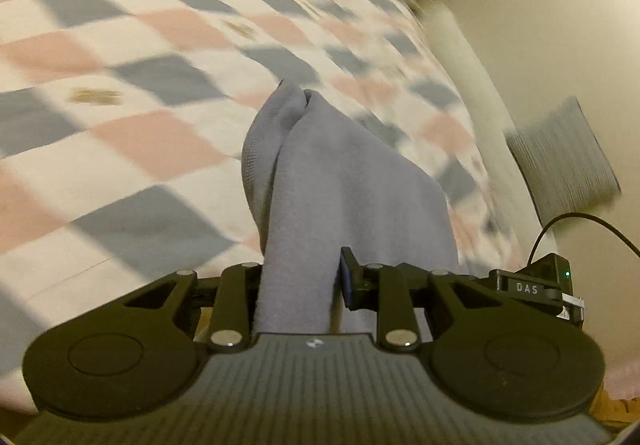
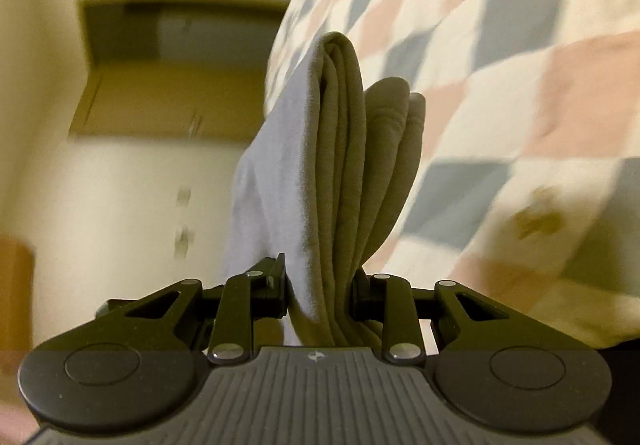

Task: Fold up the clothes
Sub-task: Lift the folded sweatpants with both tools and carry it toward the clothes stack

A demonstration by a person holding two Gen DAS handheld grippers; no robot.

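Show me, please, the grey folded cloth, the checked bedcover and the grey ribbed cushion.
grey folded cloth (image 1: 352,181): left wrist view, middle fold.
checked bedcover (image 1: 132,45): left wrist view, bare top.
grey ribbed cushion (image 1: 564,161): left wrist view, centre.

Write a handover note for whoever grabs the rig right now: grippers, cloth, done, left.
Left gripper: shut on the grey garment, a bunched fold rising between its fingers.
Right gripper: shut on the same garment, several layers stacked in the grip.
Where: the garment is lifted above the checked bedspread; both views are motion-blurred, so the rig is moving. Whether any part touches the bed cannot be seen.
Done: the cloth looks doubled over at least once.
Left: lay it flat on the bedspread, finish the fold, release both grippers.
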